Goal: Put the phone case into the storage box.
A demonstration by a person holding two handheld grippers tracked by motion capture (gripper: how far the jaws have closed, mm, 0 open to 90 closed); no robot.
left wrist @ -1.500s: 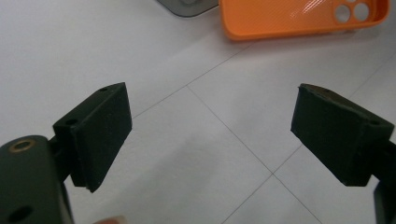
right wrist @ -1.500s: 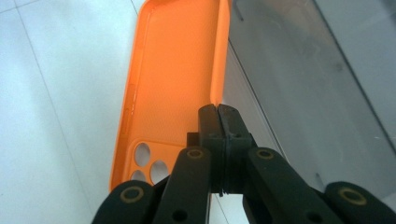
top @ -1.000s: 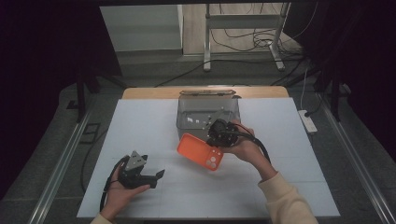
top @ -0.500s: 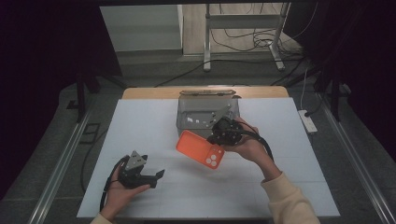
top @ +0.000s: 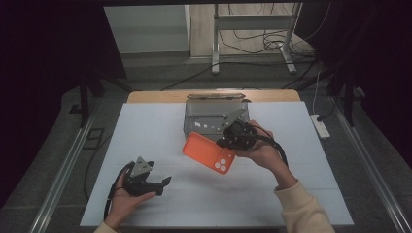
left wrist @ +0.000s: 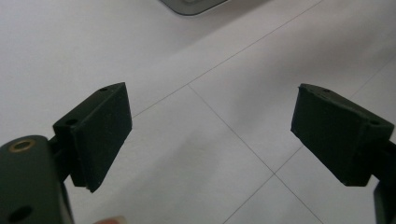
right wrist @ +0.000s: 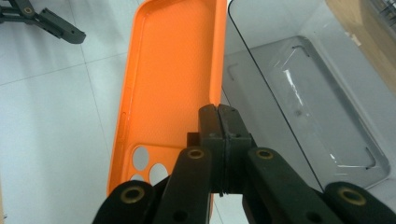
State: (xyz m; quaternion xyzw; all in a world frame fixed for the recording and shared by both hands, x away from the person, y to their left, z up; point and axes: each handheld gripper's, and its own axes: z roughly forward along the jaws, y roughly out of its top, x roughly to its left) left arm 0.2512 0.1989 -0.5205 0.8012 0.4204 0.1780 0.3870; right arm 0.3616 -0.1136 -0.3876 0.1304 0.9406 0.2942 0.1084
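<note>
Right claw (right wrist: 218,114) pinches orange phone case (right wrist: 175,79) edge, long axis pointing away

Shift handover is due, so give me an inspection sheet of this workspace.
Surface: white table, faint grid lines, bare in front.
Job's things: orange phone case held above the table beside the grey bin; bin looks empty.
Clutter: nothing seen.
Grippers: right gripper shut on the case's edge; left gripper open, nothing between its jaws, low over the table.
Cables: one trails from each gripper; more lie on the floor behind.
Surroundings: dark curtains, metal stand legs, power strip on the floor.
</note>
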